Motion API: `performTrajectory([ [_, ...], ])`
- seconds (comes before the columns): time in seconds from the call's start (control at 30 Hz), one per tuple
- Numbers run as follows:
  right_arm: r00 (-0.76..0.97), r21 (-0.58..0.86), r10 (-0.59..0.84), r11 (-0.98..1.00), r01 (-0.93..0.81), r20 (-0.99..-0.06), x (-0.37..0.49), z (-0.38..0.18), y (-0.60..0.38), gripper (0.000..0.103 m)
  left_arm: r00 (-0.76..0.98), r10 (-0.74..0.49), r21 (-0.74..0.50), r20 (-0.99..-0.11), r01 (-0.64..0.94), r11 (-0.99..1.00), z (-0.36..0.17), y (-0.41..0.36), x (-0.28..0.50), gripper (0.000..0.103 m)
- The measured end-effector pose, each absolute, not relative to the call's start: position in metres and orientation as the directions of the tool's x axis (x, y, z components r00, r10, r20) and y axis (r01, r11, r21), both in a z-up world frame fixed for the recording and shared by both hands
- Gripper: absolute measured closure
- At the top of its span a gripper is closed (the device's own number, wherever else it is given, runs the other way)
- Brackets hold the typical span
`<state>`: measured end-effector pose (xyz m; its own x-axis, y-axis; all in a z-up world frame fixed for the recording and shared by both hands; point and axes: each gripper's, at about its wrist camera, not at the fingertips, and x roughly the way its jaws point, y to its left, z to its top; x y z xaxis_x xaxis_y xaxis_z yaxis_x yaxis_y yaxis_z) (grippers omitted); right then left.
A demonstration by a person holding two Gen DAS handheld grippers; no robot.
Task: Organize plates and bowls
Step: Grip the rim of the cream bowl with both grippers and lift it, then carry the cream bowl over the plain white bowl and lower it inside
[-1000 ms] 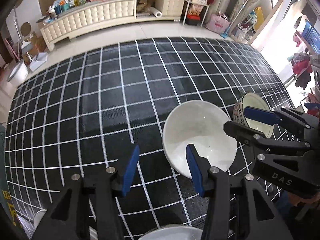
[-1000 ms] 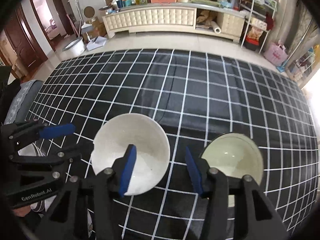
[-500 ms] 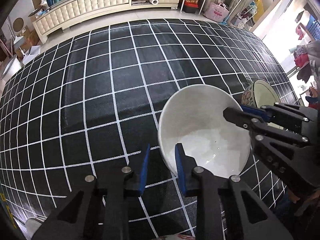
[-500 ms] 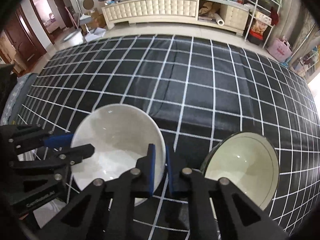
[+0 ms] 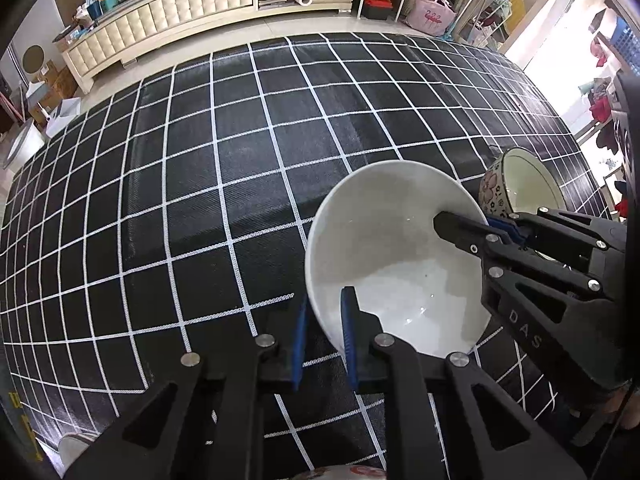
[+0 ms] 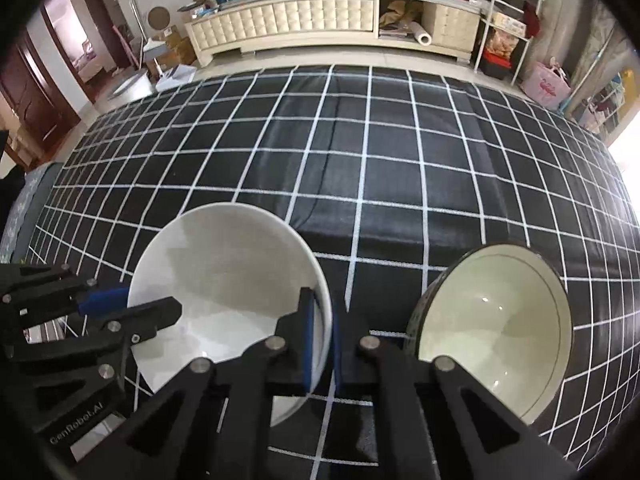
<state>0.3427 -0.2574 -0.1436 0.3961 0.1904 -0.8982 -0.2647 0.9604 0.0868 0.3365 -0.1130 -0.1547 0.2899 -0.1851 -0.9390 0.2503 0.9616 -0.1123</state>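
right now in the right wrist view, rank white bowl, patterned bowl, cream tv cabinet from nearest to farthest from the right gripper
1. white bowl: its rim is pinched between the fingers of the right gripper, on the left.
2. patterned bowl: on the checked cloth, just to the right.
3. cream tv cabinet: far across the room, at the back wall.

The plain white glazed ceramic bowl (image 5: 400, 256) is smooth and glossy. The flower-patterned ceramic bowl with a pale green inside (image 6: 496, 332) shines likewise. The black white-gridded woven cloth (image 5: 200, 184) looks matt and finely ribbed. Each hand-held gripper is matt black plastic, with silvery metal screws and blue pads (image 5: 349, 328), perhaps rubber.
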Motion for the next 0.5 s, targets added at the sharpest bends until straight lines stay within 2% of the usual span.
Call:
performTrajectory([
  [0.5,0.456,0.099,0.217,0.958,-0.268,-0.863,0.306,-0.092,-0.245,0.093,0.364,-0.201,-0.122,-0.909,0.228,0.966,-0.107,-0.103,0.295,0.089],
])
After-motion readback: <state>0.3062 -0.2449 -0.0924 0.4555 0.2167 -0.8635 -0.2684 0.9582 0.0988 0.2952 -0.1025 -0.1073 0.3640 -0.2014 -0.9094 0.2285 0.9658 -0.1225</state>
